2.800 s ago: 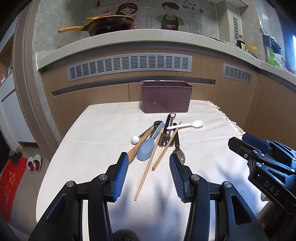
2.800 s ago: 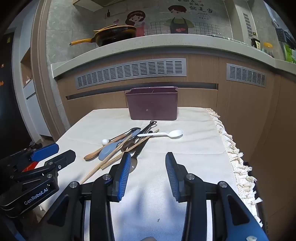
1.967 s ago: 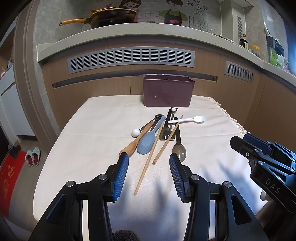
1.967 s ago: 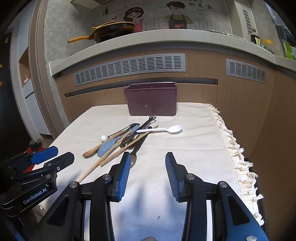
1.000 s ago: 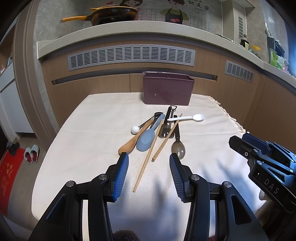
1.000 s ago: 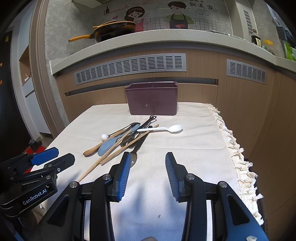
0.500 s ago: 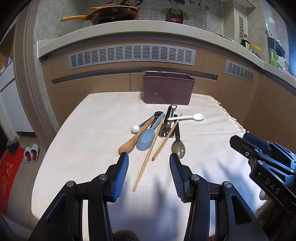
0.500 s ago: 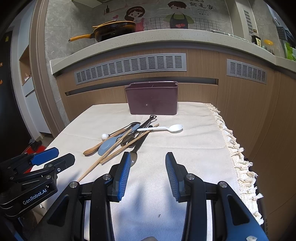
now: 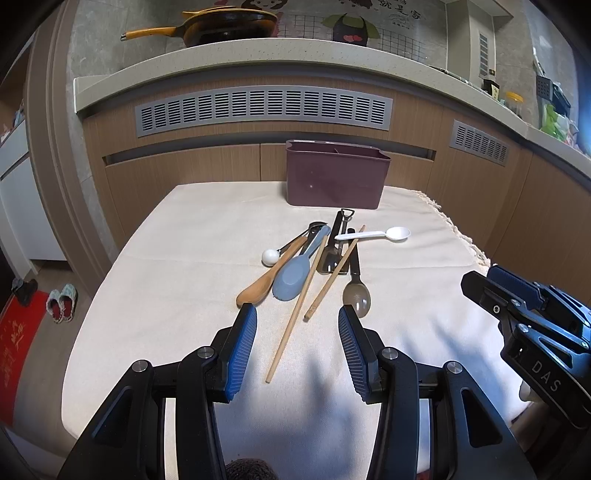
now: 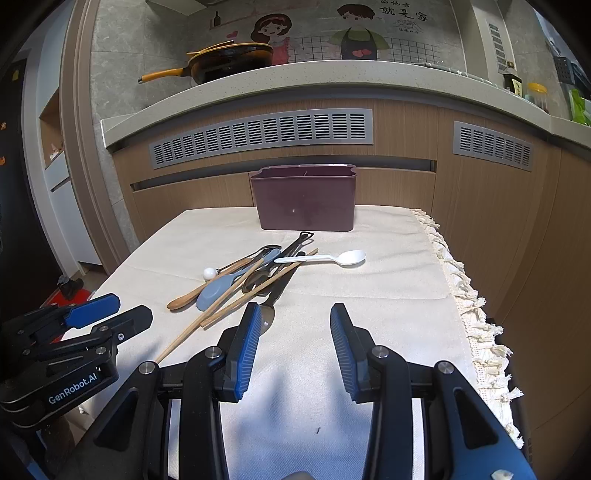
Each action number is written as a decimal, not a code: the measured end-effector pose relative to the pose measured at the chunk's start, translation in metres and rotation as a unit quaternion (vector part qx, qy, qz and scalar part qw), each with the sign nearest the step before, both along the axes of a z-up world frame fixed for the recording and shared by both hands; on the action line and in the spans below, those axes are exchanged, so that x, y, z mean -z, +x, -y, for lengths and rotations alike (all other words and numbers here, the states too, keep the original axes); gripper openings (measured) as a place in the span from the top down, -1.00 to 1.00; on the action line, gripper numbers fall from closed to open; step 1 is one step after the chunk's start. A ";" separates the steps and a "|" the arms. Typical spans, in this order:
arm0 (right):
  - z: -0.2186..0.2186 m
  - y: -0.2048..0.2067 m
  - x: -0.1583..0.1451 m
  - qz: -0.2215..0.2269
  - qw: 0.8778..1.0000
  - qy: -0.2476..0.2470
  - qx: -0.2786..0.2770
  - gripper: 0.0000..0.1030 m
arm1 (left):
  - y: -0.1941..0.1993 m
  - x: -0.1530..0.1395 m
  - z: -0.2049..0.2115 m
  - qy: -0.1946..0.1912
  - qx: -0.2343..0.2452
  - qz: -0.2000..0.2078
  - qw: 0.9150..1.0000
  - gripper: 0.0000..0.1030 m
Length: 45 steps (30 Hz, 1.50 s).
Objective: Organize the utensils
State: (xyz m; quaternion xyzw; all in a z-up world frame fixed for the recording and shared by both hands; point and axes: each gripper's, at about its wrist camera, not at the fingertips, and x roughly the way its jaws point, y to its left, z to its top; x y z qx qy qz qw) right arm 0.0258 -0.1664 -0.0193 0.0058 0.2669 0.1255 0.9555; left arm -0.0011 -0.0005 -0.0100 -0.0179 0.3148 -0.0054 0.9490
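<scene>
Both claws are hovering wide open and empty over the bench [image 9: 184, 236].
The left claw [image 9: 297, 317] and right claw [image 10: 293, 314] are facing the utensil pile [image 9: 314, 262], unsorted before the maroon caddy [image 9: 336, 181].

- A home kitchen: a speckled stone countertop [image 9: 258, 55] curves across the upper frame, with a yellow-handled frying pan [image 9: 221, 22] on it at upper left.
- Cartoon cook stickers [image 10: 354, 40] decorate the tiled wall at top.
- Jars and bottles [image 10: 535, 94] stand at upper right.
- Slippers [image 9: 61, 302] lie on the floor at left.
</scene>
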 end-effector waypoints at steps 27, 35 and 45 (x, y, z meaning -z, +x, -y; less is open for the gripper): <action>0.008 0.108 0.012 -0.057 0.997 -0.051 0.019 0.28 | 0.159 0.020 -0.050 -0.101 0.132 -0.113 0.980 0.06; 0.004 0.139 0.024 -0.080 0.995 -0.059 0.013 0.28 | 0.189 0.044 -0.054 -0.030 0.064 -0.144 0.987 0.08; 0.012 0.154 0.037 -0.103 0.993 -0.048 0.023 0.29 | 0.197 0.051 -0.048 -0.022 0.026 -0.140 0.990 0.43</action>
